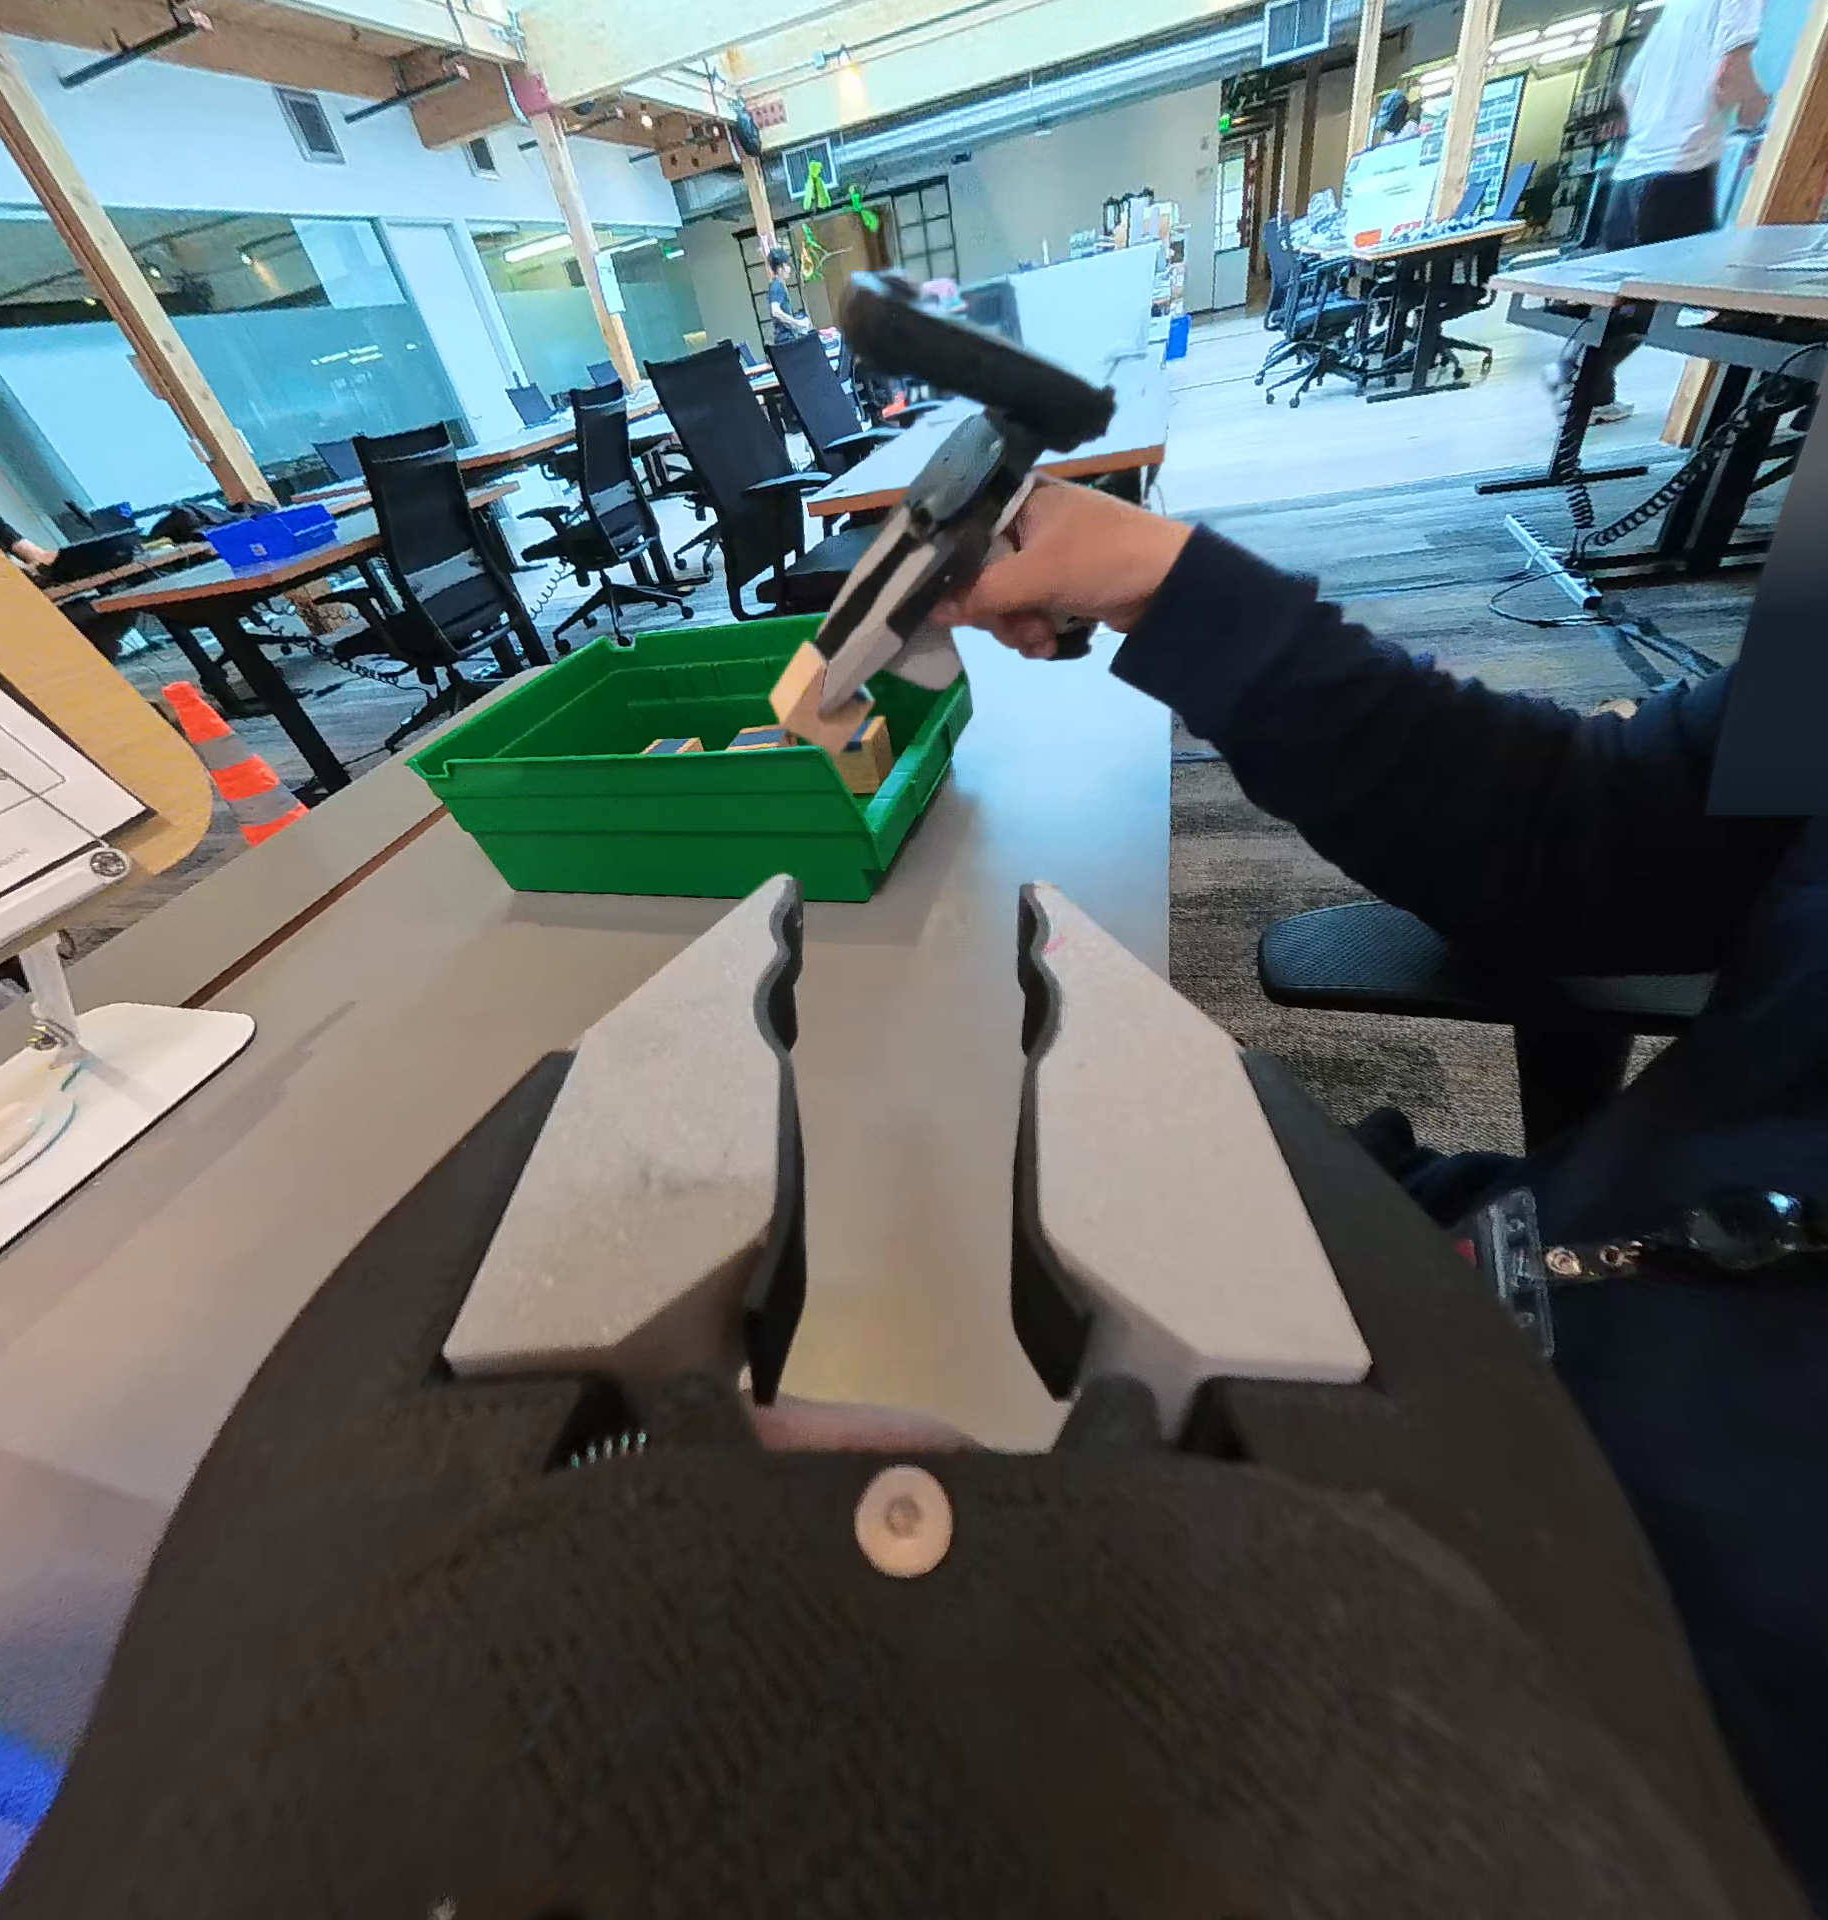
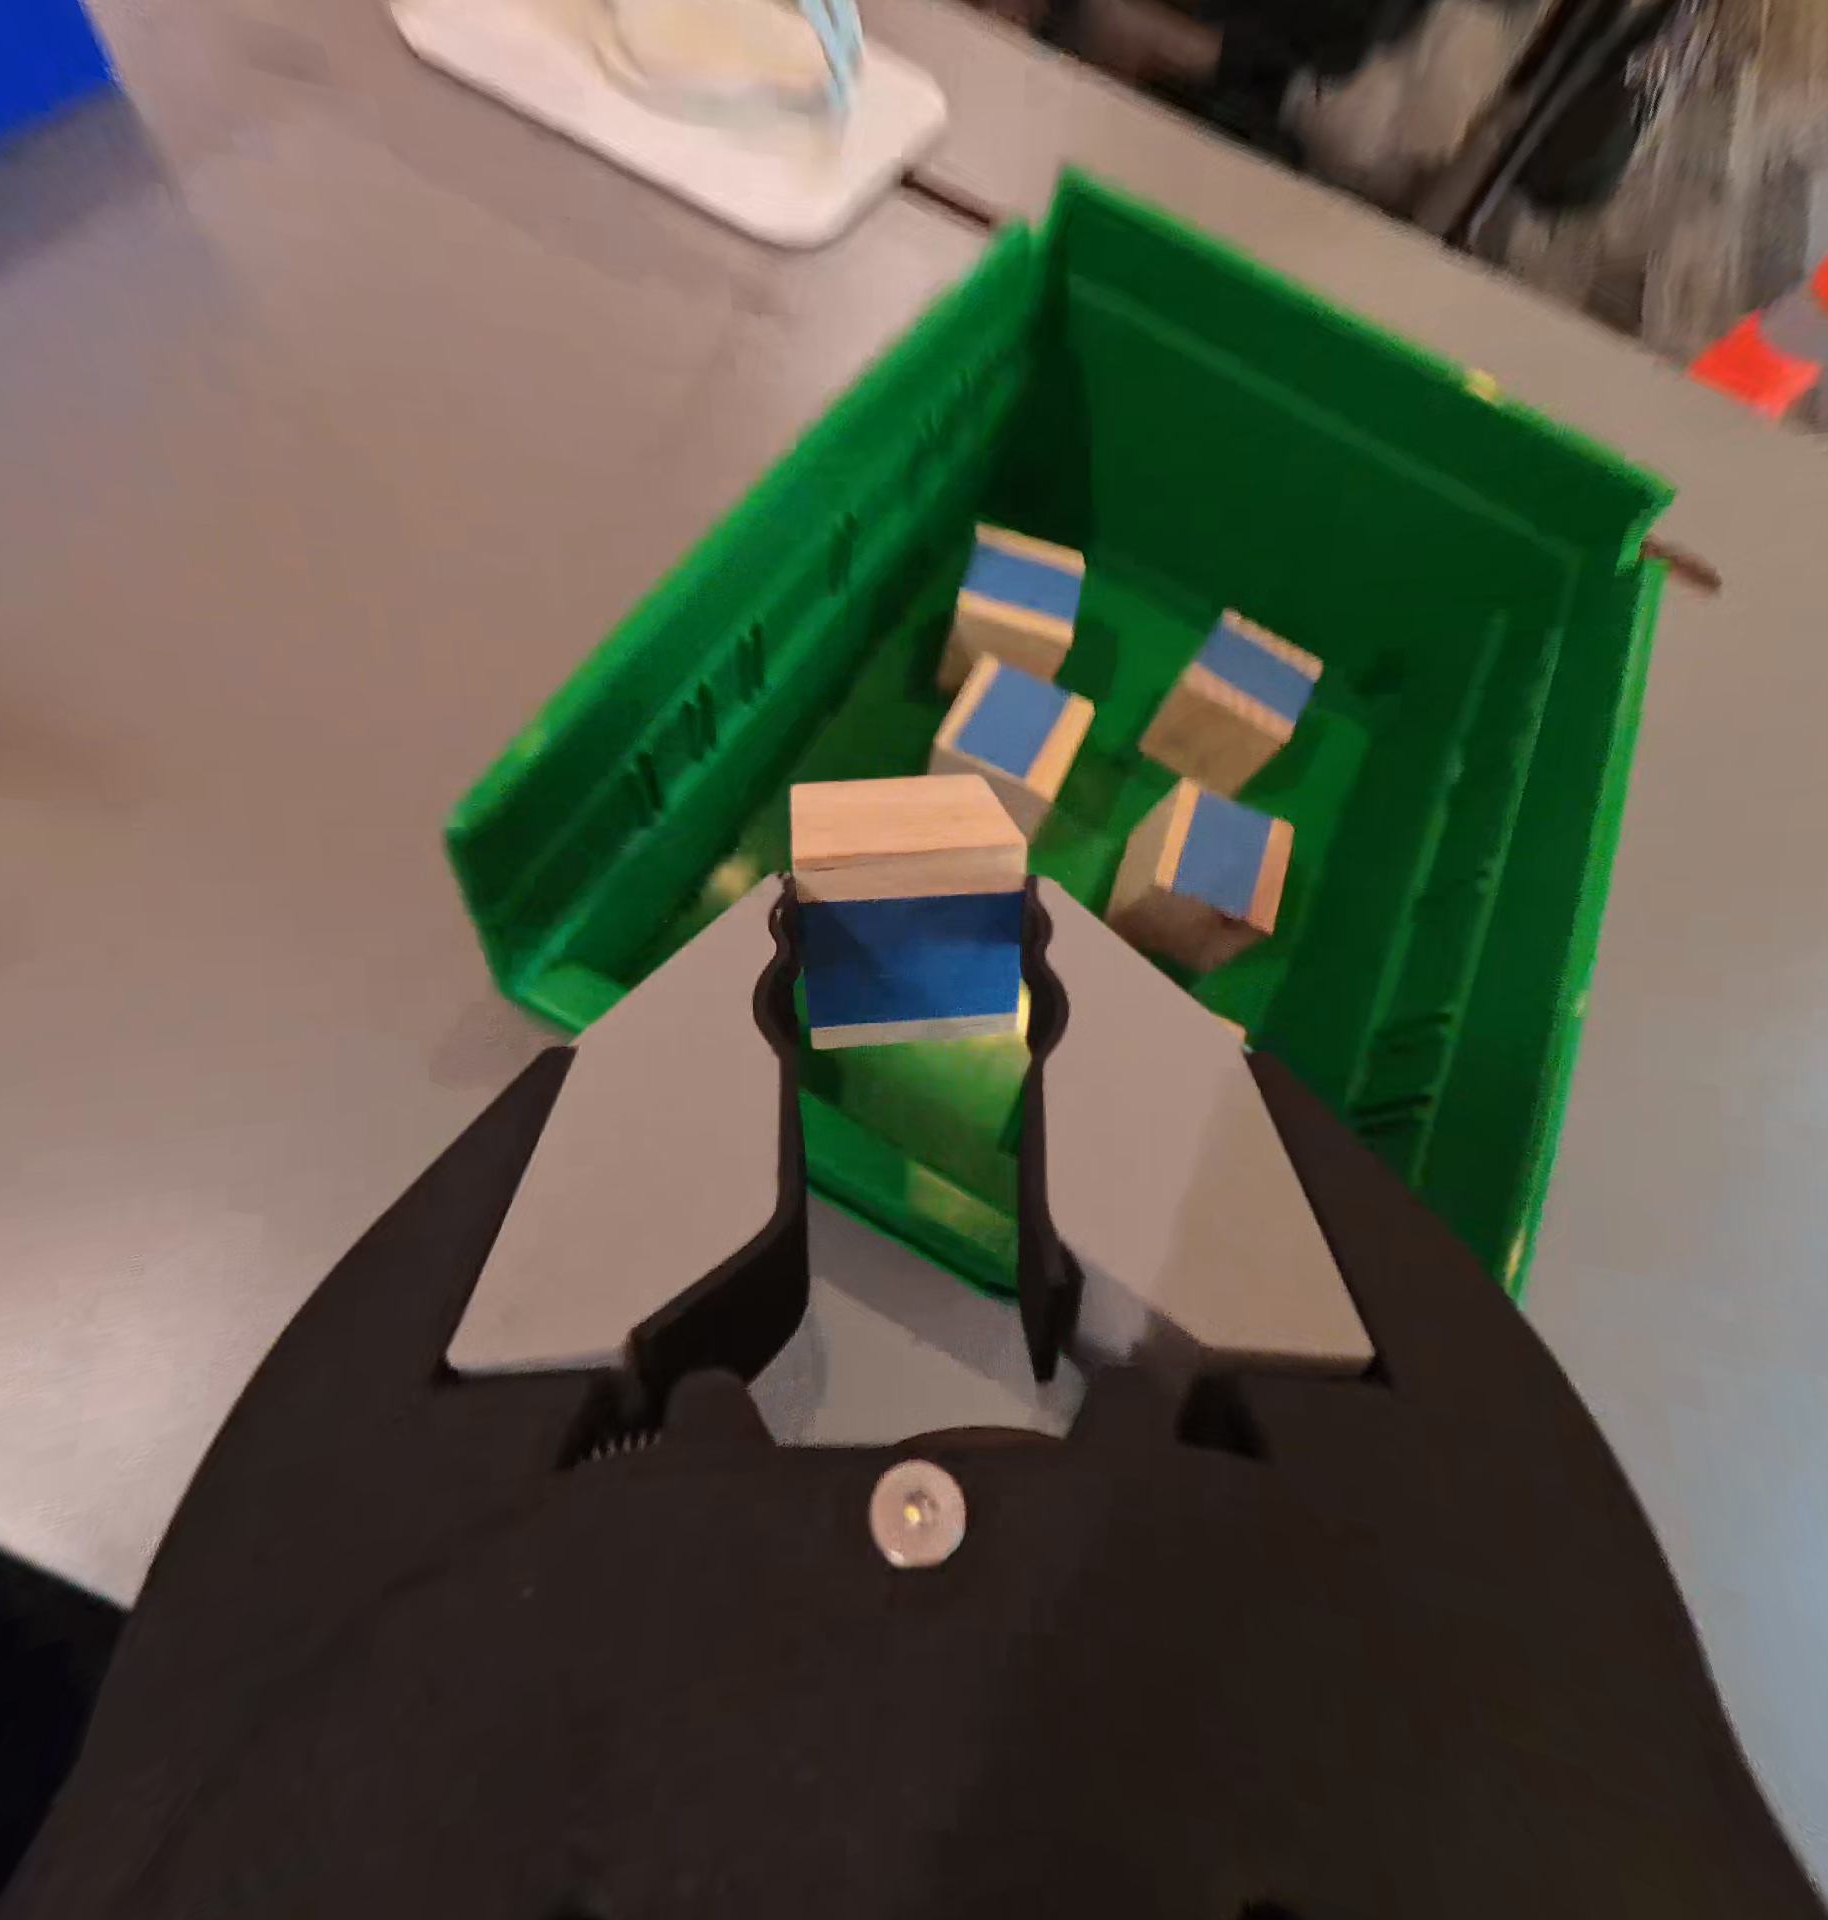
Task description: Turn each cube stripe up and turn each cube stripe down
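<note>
Grey desk (image 1: pixel 390 1039) carries a green bin (image 2: pixel 1253 499) holding four striped cubes (image 2: pixel 1014 717). Right gripper (image 2: pixel 910 935) jaws clamp a fifth cube (image 2: pixel 905 831) above it; left gripper (image 1: pixel 905 935) jaws stand apart, empty.

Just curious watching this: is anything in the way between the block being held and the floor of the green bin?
Nothing visible. The right gripper holds the block over a bare patch of the green bin; the four other blocks sit farther back.
</note>
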Demonstrator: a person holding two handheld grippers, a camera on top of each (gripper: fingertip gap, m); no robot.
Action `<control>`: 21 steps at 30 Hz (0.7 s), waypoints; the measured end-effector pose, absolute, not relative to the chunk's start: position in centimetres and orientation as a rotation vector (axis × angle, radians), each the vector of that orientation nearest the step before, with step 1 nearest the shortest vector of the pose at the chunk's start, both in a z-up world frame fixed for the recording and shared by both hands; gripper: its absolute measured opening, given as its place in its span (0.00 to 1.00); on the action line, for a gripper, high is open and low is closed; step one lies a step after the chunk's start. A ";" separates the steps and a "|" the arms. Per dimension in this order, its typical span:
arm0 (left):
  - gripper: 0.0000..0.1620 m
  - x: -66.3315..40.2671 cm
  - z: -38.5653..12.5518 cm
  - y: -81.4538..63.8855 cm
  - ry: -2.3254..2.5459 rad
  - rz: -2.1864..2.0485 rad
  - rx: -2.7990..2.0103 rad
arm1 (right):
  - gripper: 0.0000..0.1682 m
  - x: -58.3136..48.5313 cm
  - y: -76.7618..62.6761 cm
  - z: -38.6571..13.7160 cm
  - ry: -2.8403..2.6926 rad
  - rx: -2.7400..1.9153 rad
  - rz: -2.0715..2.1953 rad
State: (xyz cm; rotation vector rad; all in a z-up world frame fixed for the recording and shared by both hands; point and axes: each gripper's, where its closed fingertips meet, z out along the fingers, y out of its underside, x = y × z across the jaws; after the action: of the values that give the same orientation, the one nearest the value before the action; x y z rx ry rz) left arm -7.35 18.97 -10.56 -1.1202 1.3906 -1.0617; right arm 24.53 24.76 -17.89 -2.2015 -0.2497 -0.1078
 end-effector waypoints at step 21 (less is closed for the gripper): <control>0.25 -6.8 -11.7 19.4 1.406 -1.031 -1.144 | 0.24 25.2 27.9 -22.1 -0.150 -2.337 -0.244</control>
State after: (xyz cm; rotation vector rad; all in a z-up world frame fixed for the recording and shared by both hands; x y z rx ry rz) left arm -6.76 19.36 -11.65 -1.1438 1.4059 -1.0307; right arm 25.19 27.86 -22.10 -2.3373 -0.1502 -0.2444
